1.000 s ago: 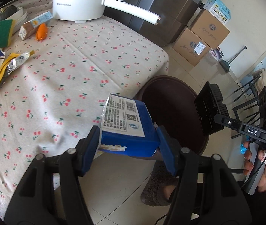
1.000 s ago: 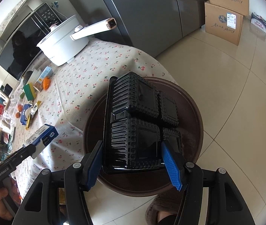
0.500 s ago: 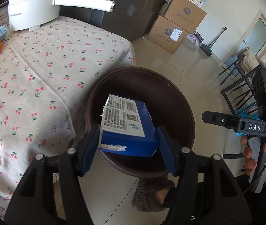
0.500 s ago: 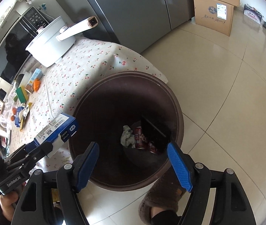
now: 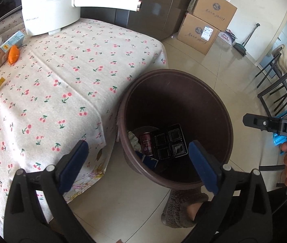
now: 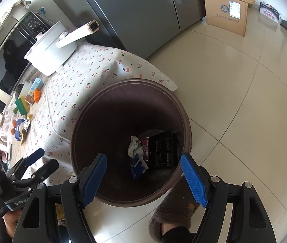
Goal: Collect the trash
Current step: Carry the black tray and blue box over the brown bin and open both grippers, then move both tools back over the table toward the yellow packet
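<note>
A brown round trash bin [image 5: 220, 109] [image 6: 186, 117] stands on the floor beside the table. Inside lie a black plastic tray [image 5: 169, 141] [image 6: 163, 149], a red can [image 5: 145, 142] [image 6: 145, 144], a crumpled tissue [image 6: 134, 146] and a blue carton [image 6: 137, 167] [image 5: 148, 160]. My left gripper [image 5: 138, 162] is open and empty above the bin's near rim; it also shows in the right wrist view [image 6: 42, 160]. My right gripper [image 6: 143, 172] is open and empty over the bin. More trash lies on the table: wrappers [image 6: 22, 129] and a small carton [image 5: 7, 47].
A table with a cherry-print cloth [image 5: 62, 81] carries a white pot [image 5: 50, 14], an orange item [image 5: 13, 54] and a green sponge [image 6: 20, 106]. Cardboard boxes [image 5: 204, 26] stand by the fridge. A black chair [image 5: 275, 85] is at right. A slippered foot [image 6: 171, 208] is beside the bin.
My right gripper opened and the black tray fell into the bin. Then my left gripper moved over the bin, opened, and the blue carton dropped in.
</note>
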Motion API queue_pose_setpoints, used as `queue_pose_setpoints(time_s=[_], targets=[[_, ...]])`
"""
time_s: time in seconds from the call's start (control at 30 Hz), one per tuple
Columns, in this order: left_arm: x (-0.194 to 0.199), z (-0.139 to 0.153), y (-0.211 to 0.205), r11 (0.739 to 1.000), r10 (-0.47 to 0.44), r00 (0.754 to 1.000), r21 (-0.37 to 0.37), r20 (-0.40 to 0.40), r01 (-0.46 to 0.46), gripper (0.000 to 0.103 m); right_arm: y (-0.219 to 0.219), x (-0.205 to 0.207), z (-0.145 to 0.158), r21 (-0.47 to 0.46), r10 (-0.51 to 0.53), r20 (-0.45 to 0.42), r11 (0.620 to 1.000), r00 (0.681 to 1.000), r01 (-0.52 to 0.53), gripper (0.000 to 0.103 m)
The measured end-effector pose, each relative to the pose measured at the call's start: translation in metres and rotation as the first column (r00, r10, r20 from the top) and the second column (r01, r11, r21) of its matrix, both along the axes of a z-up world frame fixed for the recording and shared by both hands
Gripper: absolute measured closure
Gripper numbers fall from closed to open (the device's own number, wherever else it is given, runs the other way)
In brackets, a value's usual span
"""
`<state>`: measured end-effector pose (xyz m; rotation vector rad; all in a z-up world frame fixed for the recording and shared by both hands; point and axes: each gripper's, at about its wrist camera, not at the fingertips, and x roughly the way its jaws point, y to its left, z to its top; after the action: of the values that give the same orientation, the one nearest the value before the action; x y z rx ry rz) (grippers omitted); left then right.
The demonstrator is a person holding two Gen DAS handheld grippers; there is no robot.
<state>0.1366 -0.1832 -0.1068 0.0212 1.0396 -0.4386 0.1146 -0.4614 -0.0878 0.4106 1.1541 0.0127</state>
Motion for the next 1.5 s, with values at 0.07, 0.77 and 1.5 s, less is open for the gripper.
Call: queue_pose_setpoints(time_s=[0.07,0.77,1.5], targets=[[0.0,0.001,0.007,1.0,0.017,1.0,0.007,-0.005,-0.017,0.004,0.003,0.001,0.001,0.0,0.006,0.0,1.0,1.0,-0.006,0.025],[-0.015,0.028,0.153,0.962,0.271,0.963,0.034,0.003,-0.271,0.001,0.1,0.029,0.025,-0.087,0.163,0.016,0.983,0.986,-0.161,0.019],[-0.033,0.03,0.364,0.808,0.589,0.806,0.07,-0.06,-0.585,0.001,0.322,0.093,0.026,-0.127,0.415,-0.034,0.901,0.909,-0.416,0.018]])
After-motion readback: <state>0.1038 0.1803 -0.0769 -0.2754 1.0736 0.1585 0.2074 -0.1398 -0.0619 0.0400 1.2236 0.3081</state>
